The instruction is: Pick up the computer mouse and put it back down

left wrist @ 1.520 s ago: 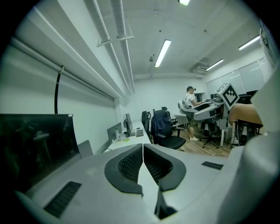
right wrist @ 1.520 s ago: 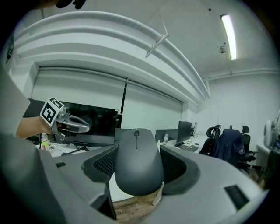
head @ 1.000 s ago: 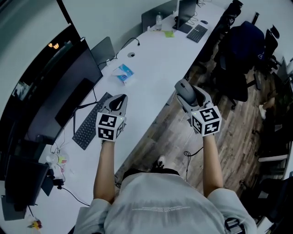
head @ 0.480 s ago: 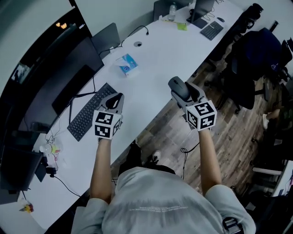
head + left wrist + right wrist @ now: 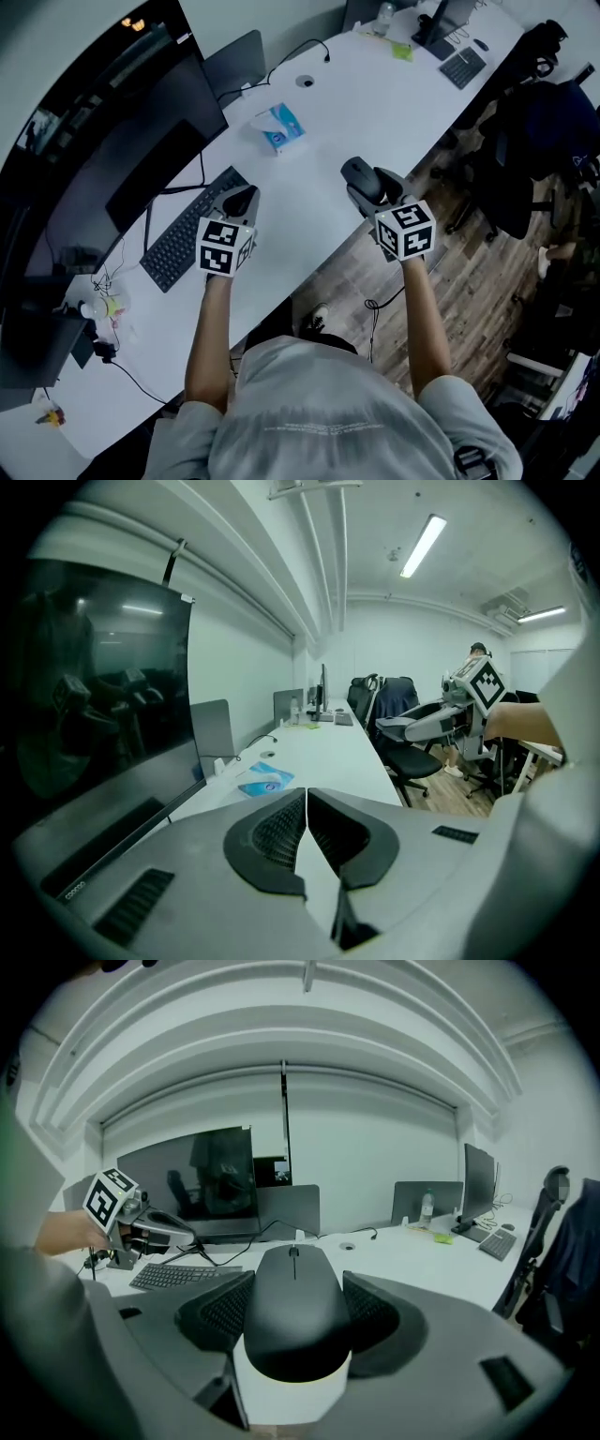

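Observation:
A black computer mouse (image 5: 293,1312) sits between the two ribbed pads of my right gripper (image 5: 295,1309), which is shut on it. In the head view the mouse (image 5: 360,177) is held above the front edge of the white desk (image 5: 328,122), in my right gripper (image 5: 368,185). My left gripper (image 5: 240,201) hovers over the desk beside the black keyboard (image 5: 183,242). Its pads meet tip to tip in the left gripper view, with nothing between them: my left gripper (image 5: 305,829) is shut and empty.
A large dark monitor (image 5: 112,159) stands at the desk's left. A blue tissue pack (image 5: 278,127) lies further along the desk, with a cable hole (image 5: 305,82) beyond. Office chairs (image 5: 539,141) stand on the wood floor at right. A second keyboard (image 5: 466,67) is at the far end.
The head view has shifted so the desk sits further right. My right gripper has carried the mouse in from over the floor to the desk's front edge. My left gripper stays near the keyboard.

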`<state>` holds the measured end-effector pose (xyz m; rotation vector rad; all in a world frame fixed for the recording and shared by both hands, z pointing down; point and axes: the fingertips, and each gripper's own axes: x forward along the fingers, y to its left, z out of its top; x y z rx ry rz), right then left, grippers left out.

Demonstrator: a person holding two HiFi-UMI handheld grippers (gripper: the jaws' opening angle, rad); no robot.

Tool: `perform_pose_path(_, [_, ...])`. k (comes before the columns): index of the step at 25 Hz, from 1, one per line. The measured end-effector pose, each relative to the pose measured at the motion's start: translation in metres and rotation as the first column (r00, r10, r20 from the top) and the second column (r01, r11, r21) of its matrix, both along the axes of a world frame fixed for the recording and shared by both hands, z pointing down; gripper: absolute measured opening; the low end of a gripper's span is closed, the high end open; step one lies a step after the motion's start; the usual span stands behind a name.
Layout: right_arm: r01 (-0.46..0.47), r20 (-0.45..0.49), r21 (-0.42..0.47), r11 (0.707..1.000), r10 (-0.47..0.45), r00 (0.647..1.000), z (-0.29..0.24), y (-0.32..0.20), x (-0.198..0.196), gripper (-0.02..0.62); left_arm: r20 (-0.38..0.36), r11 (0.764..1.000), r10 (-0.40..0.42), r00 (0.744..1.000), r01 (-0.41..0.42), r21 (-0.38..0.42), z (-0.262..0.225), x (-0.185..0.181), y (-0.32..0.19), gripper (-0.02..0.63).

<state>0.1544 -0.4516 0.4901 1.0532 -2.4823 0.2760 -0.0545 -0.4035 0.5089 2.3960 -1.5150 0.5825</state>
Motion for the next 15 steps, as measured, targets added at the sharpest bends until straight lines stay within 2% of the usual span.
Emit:
perform_pose_path(7, [0.054,-0.02,-0.09,0.995,-0.056,0.998,0.052,-0.035,-0.048,0.291,-0.021,0.997,-0.041,0.999,0.039,-0.072,0.036,-0.037,-0.022,0.015])
perform_pose_path(15, [0.116,-0.04,-0.204,0.972,-0.127,0.991,0.114,-0.05,-0.098,0.29,-0.029,0.986,-0.071,0.997,0.066,-0.154,0.076,-0.066,-0.036,0.015])
